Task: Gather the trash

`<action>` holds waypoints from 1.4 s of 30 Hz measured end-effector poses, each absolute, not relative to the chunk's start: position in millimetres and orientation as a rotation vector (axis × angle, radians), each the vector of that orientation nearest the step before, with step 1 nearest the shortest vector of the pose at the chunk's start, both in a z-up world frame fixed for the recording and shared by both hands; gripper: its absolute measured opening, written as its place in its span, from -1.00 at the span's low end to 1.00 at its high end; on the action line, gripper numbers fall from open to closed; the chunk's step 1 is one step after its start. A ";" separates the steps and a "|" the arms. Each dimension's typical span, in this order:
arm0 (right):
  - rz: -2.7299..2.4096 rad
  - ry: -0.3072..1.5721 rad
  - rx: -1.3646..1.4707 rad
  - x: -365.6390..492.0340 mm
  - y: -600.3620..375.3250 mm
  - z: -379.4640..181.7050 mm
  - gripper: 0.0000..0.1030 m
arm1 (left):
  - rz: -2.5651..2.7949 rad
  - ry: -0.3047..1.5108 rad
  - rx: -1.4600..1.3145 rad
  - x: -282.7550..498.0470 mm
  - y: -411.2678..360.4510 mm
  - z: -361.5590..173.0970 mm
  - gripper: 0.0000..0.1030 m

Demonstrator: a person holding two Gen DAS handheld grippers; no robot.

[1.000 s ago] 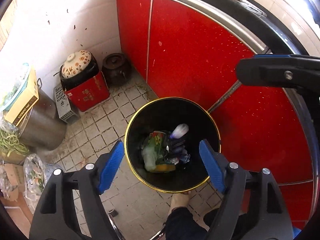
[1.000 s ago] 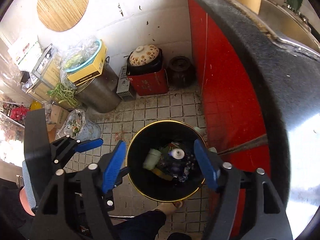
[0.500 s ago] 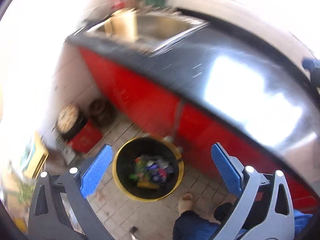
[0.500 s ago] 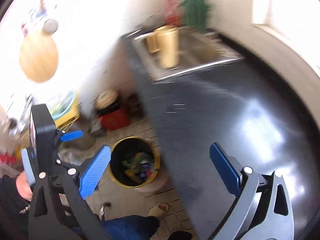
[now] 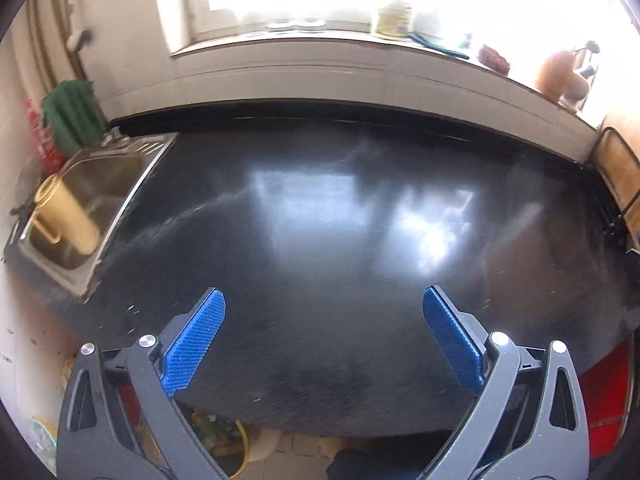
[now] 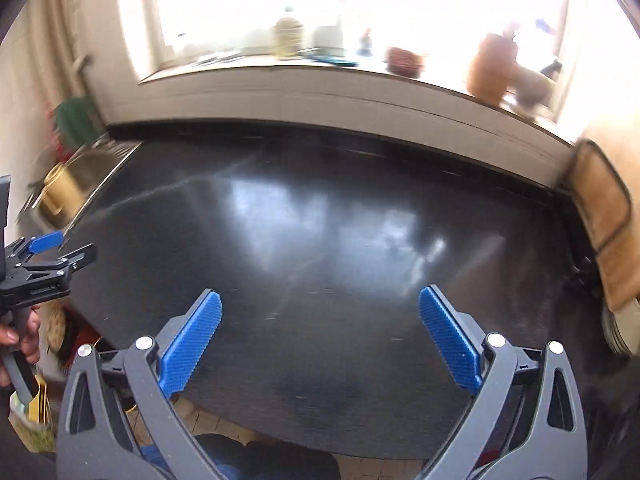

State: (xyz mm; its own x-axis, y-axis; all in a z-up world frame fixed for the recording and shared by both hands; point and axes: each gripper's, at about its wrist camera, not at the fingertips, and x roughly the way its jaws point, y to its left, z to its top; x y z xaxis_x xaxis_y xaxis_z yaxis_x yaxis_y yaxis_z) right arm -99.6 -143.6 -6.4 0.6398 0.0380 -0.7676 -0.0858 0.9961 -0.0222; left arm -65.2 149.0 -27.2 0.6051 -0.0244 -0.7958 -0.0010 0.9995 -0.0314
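Both the left tongs [image 5: 324, 310] and right tongs [image 6: 320, 312] are hanging spread wide and empty over the bare black counter [image 5: 320, 220], ready for more trash; the bin [image 5: 240, 446] is peeking out below its edge.

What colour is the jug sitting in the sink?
Yellow-gold. The jug in the sink shows best in the left wrist view.

Left gripper [image 5: 324, 312]: blue pads spread wide, nothing between them, over a glossy black surface [image 5: 340, 216]. Far left: steel sink [image 5: 100, 184] holding a yellow jug [image 5: 66, 216]. Bottom edge: yellow-rimmed trash bin [image 5: 236, 444], partly hidden. Behind: bright, cluttered windowsill [image 5: 320, 40].
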 end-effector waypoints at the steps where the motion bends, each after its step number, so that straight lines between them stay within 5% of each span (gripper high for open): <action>1: 0.034 0.865 -0.047 -97.8 -157.1 -6.7 0.86 | -0.026 0.925 -0.032 -58.3 141.2 -27.7 0.87; 13: 0.049 0.859 0.019 -79.4 -206.2 -25.2 0.86 | -0.036 0.941 0.056 -40.9 77.7 -30.4 0.87; 42: 0.050 0.888 -0.016 -74.3 -213.6 -17.0 0.86 | -0.059 0.937 0.071 -15.2 76.6 -20.9 0.87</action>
State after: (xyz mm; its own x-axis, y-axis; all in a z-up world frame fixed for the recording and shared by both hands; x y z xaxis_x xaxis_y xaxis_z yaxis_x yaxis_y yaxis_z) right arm -74.3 -213.6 -17.0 0.6300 0.0372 -0.7757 -0.0502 0.9987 0.0071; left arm -15.2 76.6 -20.9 0.5905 -0.0202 -0.8068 0.0819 0.9960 0.0350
